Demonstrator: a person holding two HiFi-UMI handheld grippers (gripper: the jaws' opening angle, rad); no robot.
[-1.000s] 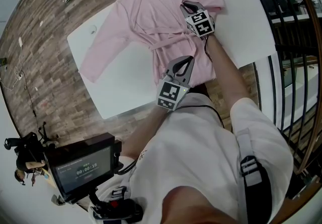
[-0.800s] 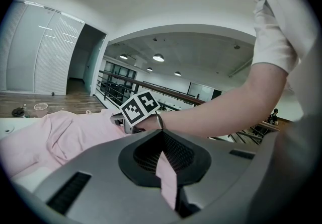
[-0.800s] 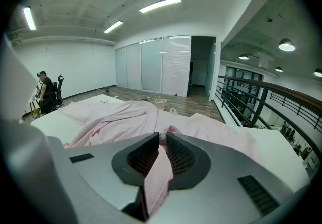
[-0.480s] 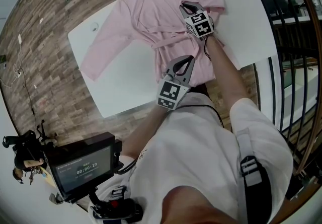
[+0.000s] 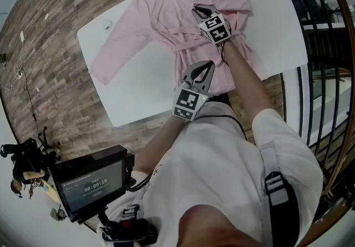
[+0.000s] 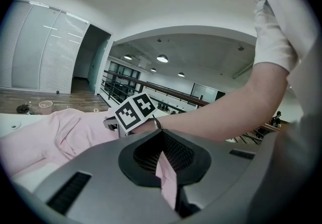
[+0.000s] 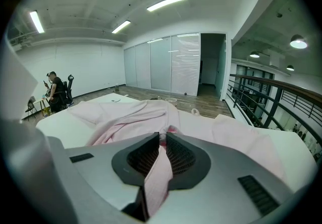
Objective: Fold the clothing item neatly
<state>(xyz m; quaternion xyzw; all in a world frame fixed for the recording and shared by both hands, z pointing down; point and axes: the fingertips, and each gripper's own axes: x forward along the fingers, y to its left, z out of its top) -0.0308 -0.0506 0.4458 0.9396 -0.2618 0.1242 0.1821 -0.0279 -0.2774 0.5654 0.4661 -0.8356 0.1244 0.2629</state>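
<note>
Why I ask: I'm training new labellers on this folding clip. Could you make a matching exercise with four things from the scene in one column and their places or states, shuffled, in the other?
Things
1. left gripper
2. right gripper
3. spread sleeve
4. timer screen

Places or states
A. off the white table, at the lower left of the head view
B. shut on the pink robe, farther from the person
C. lying flat on the white table
D. shut on the pink robe, nearer the person

Pairs: 1-D, 2-B, 3-C, 4-A
</note>
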